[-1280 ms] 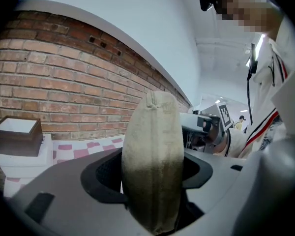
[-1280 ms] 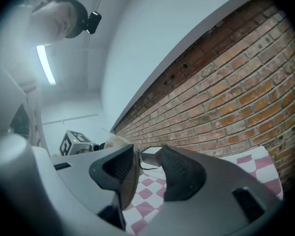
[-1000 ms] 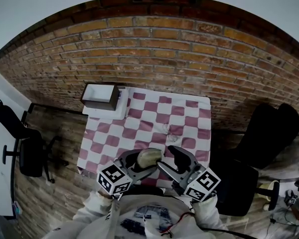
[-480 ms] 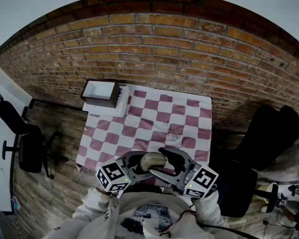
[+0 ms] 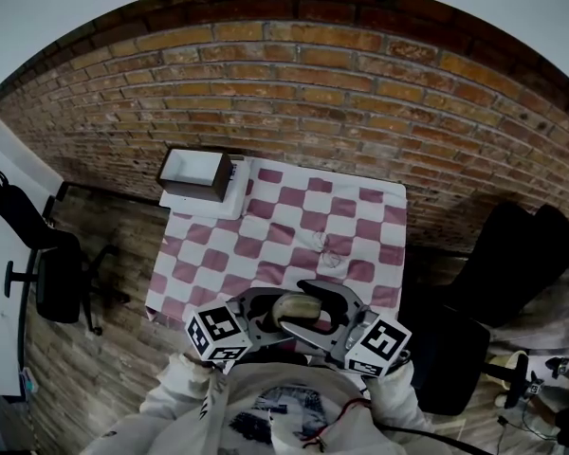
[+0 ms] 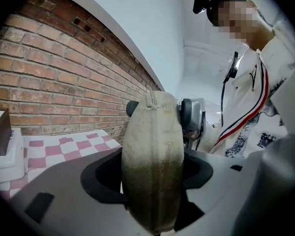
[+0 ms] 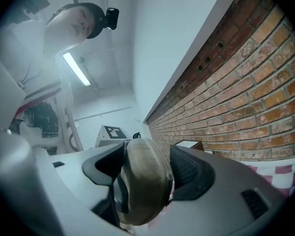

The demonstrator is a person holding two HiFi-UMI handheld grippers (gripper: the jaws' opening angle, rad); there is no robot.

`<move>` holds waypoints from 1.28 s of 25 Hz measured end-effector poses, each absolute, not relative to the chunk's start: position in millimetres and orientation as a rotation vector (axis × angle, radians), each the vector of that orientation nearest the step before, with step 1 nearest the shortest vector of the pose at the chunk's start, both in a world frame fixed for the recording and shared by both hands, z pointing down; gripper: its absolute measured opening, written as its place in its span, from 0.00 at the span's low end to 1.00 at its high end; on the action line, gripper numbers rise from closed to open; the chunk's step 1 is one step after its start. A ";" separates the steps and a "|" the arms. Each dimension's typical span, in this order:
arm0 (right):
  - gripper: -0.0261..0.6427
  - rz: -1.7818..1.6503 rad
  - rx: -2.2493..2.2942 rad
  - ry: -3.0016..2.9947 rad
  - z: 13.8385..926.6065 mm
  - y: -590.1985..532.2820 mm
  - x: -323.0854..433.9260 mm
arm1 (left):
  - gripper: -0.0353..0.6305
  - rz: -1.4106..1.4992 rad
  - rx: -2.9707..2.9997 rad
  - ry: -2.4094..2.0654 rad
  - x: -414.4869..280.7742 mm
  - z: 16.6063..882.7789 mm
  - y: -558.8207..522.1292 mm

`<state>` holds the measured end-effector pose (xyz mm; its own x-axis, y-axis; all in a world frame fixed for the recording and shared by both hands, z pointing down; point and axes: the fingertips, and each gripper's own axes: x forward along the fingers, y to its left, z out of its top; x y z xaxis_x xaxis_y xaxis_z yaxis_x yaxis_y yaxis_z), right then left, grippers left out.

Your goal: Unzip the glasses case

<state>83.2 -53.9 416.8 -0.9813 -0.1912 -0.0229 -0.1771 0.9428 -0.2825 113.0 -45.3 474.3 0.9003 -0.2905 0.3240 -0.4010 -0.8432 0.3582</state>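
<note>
Case (image 5: 297, 308) (plump oval) shows coarse beige fabric.

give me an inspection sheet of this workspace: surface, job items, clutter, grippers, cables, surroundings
surface: table under a red-and-white checked cloth.
job's things: glasses case held off the table near its front edge; zip state cannot be told.
clutter: what look like wire-framed glasses on the cloth; open brown box on a white base at the far left corner.
grippers: left gripper clamps the case; right gripper jaws have just been opening, the case's end between them, with a gap at one pad.
cables: dark cable down the person's front.
surroundings: brick wall, wood floor, office chair on the left, dark chair on the right.
</note>
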 end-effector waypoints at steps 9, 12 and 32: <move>0.47 -0.366 -0.278 3.061 419.1 -50.0 84.5 | 0.49 0.357 2.643 -0.440 114.0 476.4 -40.3; 0.46 -0.367 -0.275 3.059 419.8 -49.3 85.0 | 0.49 0.351 2.652 -0.440 114.6 477.3 -39.4; 0.45 -0.554 -0.312 2.894 413.2 -63.0 95.0 | 0.53 0.000 2.594 -0.518 102.1 456.5 -49.2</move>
